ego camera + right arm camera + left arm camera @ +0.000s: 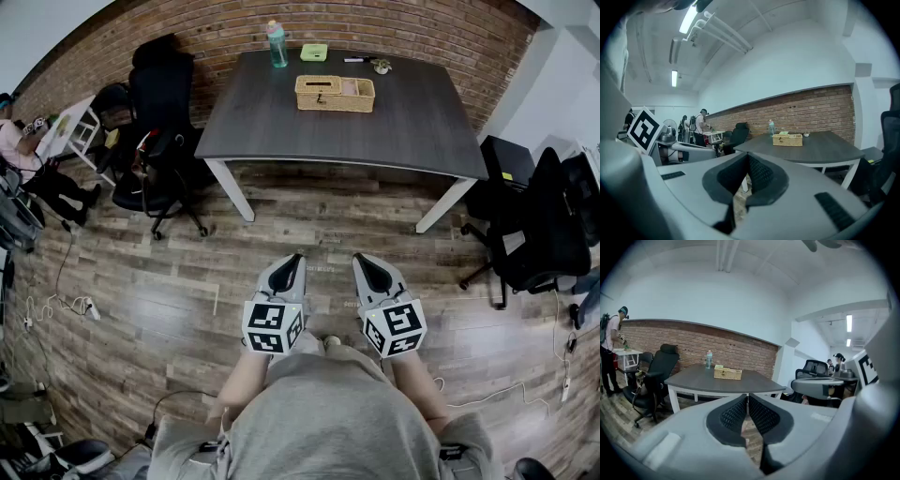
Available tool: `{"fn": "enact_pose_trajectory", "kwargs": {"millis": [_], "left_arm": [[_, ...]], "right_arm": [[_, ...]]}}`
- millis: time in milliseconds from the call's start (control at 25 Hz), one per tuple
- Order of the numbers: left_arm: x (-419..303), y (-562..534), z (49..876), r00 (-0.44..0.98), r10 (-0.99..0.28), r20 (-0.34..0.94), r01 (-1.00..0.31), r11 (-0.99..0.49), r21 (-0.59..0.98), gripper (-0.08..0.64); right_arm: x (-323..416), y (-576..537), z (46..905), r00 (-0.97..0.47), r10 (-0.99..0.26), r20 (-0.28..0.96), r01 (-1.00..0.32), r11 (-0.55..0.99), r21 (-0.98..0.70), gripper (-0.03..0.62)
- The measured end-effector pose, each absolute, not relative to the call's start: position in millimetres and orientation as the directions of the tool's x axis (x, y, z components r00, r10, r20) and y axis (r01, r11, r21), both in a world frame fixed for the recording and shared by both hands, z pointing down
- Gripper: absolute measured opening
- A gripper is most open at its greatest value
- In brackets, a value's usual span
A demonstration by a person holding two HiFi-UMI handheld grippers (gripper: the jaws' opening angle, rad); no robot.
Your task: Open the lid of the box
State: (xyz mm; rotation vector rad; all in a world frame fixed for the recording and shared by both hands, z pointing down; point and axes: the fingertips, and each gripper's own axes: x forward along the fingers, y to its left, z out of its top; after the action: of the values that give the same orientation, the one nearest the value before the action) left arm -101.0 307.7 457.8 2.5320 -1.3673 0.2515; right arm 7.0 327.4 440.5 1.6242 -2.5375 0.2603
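Observation:
A woven wicker box point(334, 93) with its lid down sits on the far part of a dark grey table point(281, 131); it also shows as the wicker box point(727, 373) in the left gripper view and the wicker box point(787, 139) in the right gripper view. Both grippers hang over the wooden floor, well short of the table. My left gripper point(296, 257) is shut with nothing in it, jaw tips touching point(747, 397). My right gripper point(357, 258) is shut and empty too point(748, 155).
A clear bottle point(277, 44), a green pad point(313, 52) and small items stand behind the box. Black office chairs point(159, 141) sit left of the table, more chairs point(544, 225) on the right. A person point(28, 159) stands at far left by a white stand. Cables point(66, 305) lie on the floor.

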Motion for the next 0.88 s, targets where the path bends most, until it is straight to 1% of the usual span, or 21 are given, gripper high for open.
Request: {"fn": "enact_pose_trajectory", "kwargs": {"millis": [520,720,880], "left_arm": [[-109,338,458,0.58,-0.773,0.257,-0.814,-0.565,0.137,0.026],[-109,336,455,0.581,-0.776,0.243,-0.814,-0.559,0.159,0.026],[-104,334,456,0.575,-0.782,0.241,-0.818,-0.551,0.165,0.028]], "right_arm": [[-10,360,441,-0.411,-0.893,0.183,-0.912,0.401,-0.088,0.002],[-12,358,439,-0.434,-0.882,0.185,-0.901,0.425,-0.091,0.002],[-3,353,443,-0.424,-0.885,0.19,-0.906,0.414,-0.092,0.002]]}}
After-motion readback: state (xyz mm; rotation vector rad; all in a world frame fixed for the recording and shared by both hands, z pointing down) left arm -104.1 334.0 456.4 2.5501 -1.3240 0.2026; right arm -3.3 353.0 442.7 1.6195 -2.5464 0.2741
